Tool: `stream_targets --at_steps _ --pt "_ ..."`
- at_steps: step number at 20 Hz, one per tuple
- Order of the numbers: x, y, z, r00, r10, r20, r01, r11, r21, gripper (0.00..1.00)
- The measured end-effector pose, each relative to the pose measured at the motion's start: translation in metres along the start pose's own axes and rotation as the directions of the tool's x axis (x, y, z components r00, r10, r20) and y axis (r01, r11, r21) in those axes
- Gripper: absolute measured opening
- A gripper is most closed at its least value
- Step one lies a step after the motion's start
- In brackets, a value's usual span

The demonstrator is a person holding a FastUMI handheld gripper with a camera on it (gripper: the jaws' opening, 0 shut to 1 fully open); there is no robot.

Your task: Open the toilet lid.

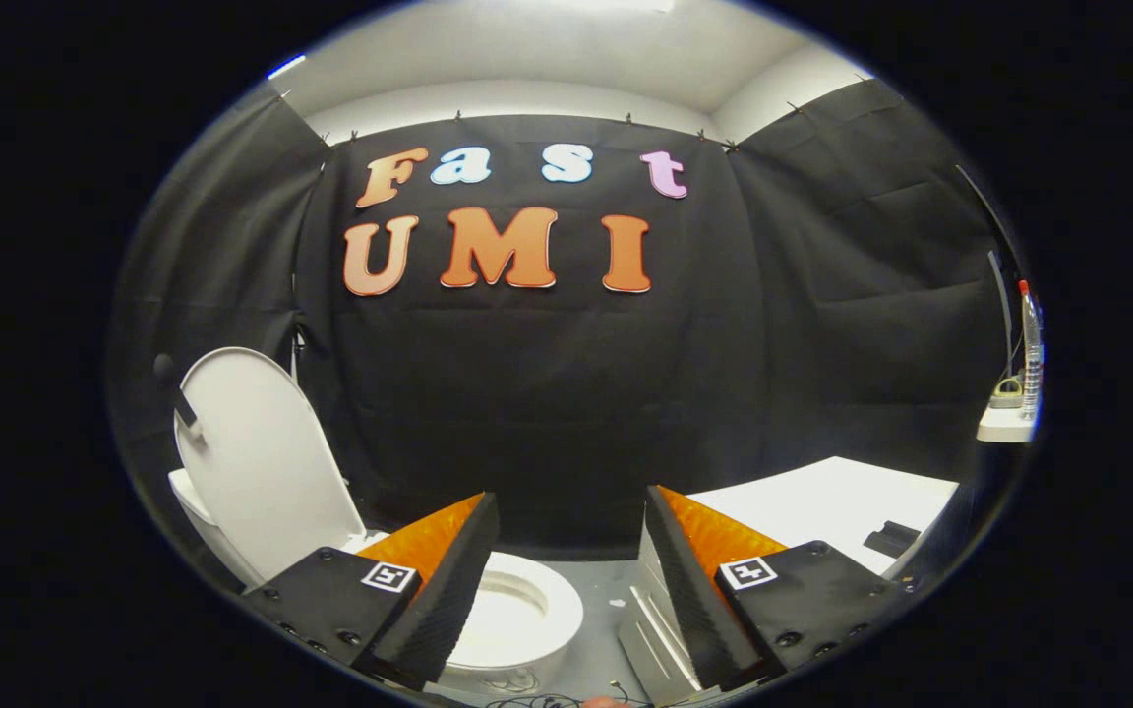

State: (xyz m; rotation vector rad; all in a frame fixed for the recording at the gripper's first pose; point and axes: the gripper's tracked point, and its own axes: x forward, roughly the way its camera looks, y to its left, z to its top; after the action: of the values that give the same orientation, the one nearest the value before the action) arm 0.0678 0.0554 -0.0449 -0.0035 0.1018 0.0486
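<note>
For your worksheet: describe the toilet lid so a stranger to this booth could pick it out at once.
Start at the black cloth wall, then drop to the white toilet bowl just beyond the open, empty tongs. The toilet lid stands raised behind the bowl. Unlike the flat white table opposite, it is an upright oval.

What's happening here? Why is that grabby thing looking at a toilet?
A person is holding a gripper whose job is to open the toilet lid. The lid already stands upright, leaning back, and the toilet bowl below is uncovered. The fingers are spread apart and hold nothing. The toilet sits low, just past the left finger, and a white table lies beyond the right one.
</note>
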Motion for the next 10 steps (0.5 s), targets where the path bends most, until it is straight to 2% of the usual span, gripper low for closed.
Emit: stream_targets --at_steps 10 --pt "0.003 -0.0046 -0.0027 0.999 -0.032 0.003 0.032 0.998 0.052 0.96"
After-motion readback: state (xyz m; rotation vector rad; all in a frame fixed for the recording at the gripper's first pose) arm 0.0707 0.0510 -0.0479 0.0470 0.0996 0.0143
